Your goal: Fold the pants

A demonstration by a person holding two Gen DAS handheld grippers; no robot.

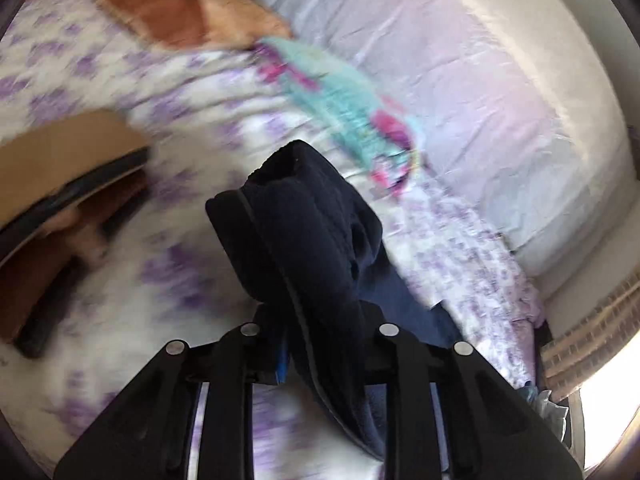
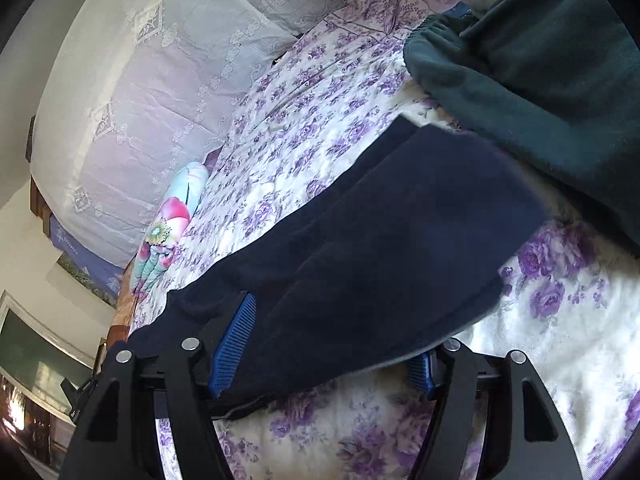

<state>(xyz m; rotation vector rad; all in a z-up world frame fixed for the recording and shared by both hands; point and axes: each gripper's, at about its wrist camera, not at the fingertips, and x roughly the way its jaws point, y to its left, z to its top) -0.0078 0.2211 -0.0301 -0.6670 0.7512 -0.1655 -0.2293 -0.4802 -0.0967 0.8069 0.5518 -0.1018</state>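
Left tool (image 1: 320, 280) clamped on a bunched fold of the navy pants (image 1: 316, 232), lifted over the floral bedspread (image 1: 120, 272); view blurred. Right tool (image 2: 332, 344) spread wide, blue pads (image 2: 234, 344) either side of a pant leg (image 2: 380, 240) stretched across the bed; pad contact unclear. Green garment (image 2: 540, 80) just beyond the leg, lace pillow (image 2: 160, 100) at the bed's far edge.

The navy pants (image 2: 372, 248) look soft, matt and fleecy, the floral bedspread (image 2: 304, 120) is smooth printed cotton, and the blue pads (image 2: 234, 344) are ribbed rubbery plastic.
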